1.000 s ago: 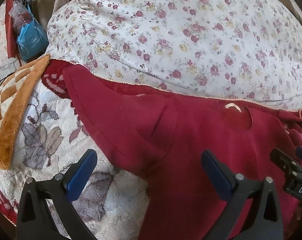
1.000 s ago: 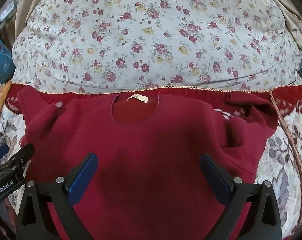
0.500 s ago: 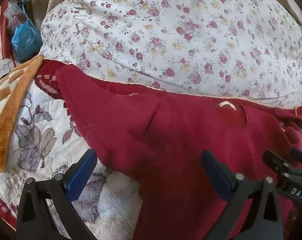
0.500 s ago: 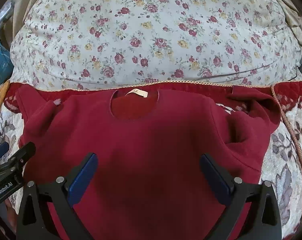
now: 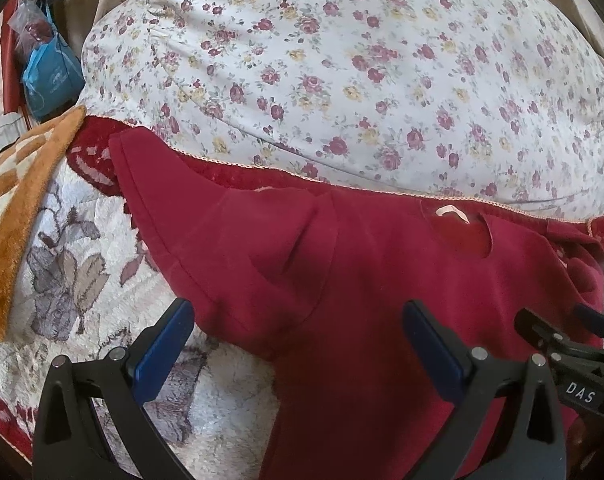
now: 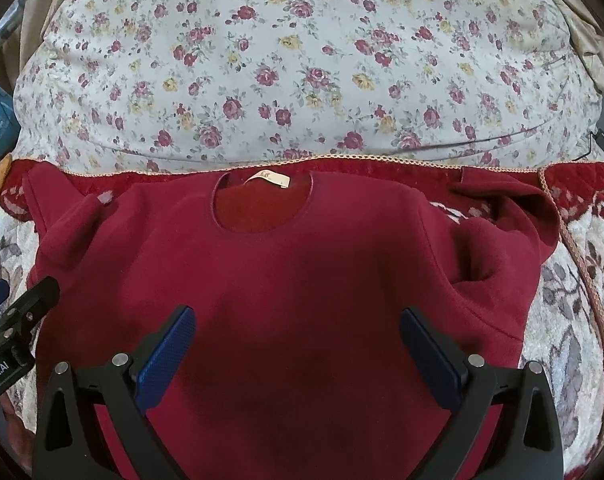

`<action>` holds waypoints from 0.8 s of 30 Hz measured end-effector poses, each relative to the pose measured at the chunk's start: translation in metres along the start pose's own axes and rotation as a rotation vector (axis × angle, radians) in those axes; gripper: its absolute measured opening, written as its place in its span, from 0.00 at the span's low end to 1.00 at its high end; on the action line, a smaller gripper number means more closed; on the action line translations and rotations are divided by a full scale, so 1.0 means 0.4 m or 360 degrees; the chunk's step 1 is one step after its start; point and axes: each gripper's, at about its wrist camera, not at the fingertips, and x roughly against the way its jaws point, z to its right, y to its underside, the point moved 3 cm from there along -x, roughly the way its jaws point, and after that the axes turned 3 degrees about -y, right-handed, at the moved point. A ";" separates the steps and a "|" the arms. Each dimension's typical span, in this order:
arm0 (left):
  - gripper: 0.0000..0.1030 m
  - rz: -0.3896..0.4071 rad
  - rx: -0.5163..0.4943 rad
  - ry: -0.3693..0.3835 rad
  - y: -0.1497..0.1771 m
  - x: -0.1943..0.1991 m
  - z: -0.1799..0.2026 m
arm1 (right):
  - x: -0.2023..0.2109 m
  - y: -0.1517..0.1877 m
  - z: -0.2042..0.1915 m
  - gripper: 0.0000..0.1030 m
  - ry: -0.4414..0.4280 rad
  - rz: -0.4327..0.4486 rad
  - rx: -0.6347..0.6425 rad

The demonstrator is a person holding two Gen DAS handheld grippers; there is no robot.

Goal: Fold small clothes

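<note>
A dark red sweatshirt (image 6: 294, 280) lies spread face up on the bed, its round neckline and white label (image 6: 268, 179) toward the floral quilt. Its left sleeve (image 5: 206, 216) stretches out to the left; the right sleeve (image 6: 497, 216) is bunched up. My left gripper (image 5: 298, 344) hovers open over the sweatshirt's left armpit area, holding nothing. Over the middle of the sweatshirt's body my right gripper (image 6: 296, 344) is open and empty. Each gripper shows at the edge of the other's view: the right gripper (image 5: 565, 332), the left gripper (image 6: 18, 300).
A bulky floral quilt (image 6: 302, 72) fills the back. The bed cover (image 5: 82, 280) is cream with grey leaves and a red border. An orange checked mat (image 5: 18, 200) lies at the left, a blue bag (image 5: 50, 76) behind it.
Both grippers have shifted slightly, so the sweatshirt sits a bit lower in the right wrist view than half a second ago. Both stay open; the sweatshirt has not moved.
</note>
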 end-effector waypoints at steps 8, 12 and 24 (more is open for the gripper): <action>1.00 -0.0003 0.0009 0.0000 -0.001 -0.005 0.001 | -0.010 0.002 -0.006 1.00 0.0000 -0.0015 0.0020; 1.00 -0.0002 0.0012 0.0002 -0.002 -0.008 0.002 | -0.015 0.002 -0.003 1.00 -0.0007 -0.0023 0.0009; 1.00 -0.0018 0.0023 -0.0001 -0.004 -0.023 -0.003 | -0.030 0.004 -0.001 1.00 0.0003 -0.0022 -0.0011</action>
